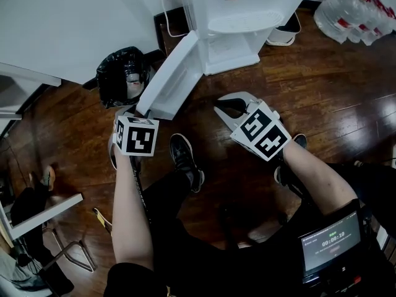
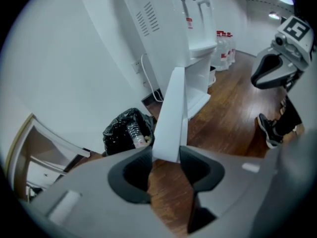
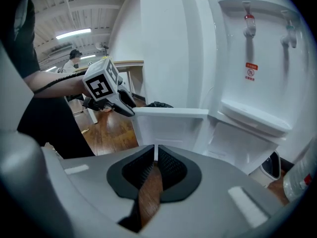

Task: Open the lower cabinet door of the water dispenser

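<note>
Dark wooden floor (image 1: 322, 98) fills the head view, and the white water dispenser (image 1: 241, 17) stands against the wall at the top. Its lower cabinet door (image 1: 173, 79) stands swung wide, hinged on the dispenser's left side in this picture, with its free end toward the person. The left forearm reaches straight ahead. The left hand-held gripper (image 1: 135, 111) meets the door's free corner, marker cube facing up. The right forearm comes in from the lower right. The right hand-held gripper (image 1: 221, 107) hovers over bare floor in front of the open cabinet, apart from the door. A black bin bag (image 1: 120, 73) sits just beside the door's outer face, so that side is tight. To the right the floor lies open as far as a pack of water bottles (image 1: 356, 11) in the corner.

In the left gripper view, the left hand-held gripper (image 2: 166, 155) tilts down and is clenched on the door's (image 2: 173, 108) free edge, one pad on each face. The bin bag (image 2: 126, 130) lies near on the left. The right hand-held gripper (image 2: 257, 78) hangs above the floor at right.

In the right gripper view, the right hand-held gripper (image 3: 155, 165) is closed to a sliver with nothing in it. Beyond it are the door's inner face (image 3: 171, 128) and the left hand-held gripper (image 3: 126, 108) at the door's far end.
</note>
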`<state>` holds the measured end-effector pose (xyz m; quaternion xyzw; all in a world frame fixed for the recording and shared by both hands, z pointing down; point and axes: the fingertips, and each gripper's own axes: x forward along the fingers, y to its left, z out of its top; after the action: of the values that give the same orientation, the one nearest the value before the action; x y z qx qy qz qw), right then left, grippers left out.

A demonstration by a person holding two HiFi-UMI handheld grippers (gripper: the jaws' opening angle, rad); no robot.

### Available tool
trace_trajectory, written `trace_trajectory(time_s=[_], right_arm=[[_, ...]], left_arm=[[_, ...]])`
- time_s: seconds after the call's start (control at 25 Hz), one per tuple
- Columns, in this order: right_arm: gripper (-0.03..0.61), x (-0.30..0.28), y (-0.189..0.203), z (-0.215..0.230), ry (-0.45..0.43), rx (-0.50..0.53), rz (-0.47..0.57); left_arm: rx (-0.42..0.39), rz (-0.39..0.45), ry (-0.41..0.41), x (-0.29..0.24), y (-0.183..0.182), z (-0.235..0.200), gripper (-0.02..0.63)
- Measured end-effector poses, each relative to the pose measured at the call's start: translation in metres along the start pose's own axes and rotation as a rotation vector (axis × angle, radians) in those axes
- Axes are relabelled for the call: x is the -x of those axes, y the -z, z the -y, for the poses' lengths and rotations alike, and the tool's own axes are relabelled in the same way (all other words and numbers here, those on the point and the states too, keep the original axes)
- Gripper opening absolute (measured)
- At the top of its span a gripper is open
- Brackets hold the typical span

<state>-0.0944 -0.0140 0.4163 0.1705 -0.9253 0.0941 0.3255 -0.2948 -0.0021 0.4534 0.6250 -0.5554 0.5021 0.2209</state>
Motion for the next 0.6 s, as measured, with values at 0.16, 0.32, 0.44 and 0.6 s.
trace_trajectory(time_s=[0.16, 0.32, 0.44, 0.6], right_arm=[[0.026, 0.002, -0.001, 0.005, 0.004, -0.005, 0.009], [0.026, 0.006, -0.004, 0.013, 0.030, -0.014, 0.027], [0.027, 0.016, -0.013, 0.026, 0.082, -0.040, 0.081], [0.025, 0.044, -0.027, 0.067, 0.212, -0.089, 0.190]], left_arm=[[-0.055, -0.028, -0.045, 0.000, 0.000, 0.001, 0.196], [-0.083, -0.061, -0.048, 0.004, -0.003, 0.008, 0.214], [-0.026, 0.101, -0.142, 0.029, -0.049, 0.000, 0.308], [0.059, 0.530, -0.186, 0.101, -0.164, 0.029, 0.293]])
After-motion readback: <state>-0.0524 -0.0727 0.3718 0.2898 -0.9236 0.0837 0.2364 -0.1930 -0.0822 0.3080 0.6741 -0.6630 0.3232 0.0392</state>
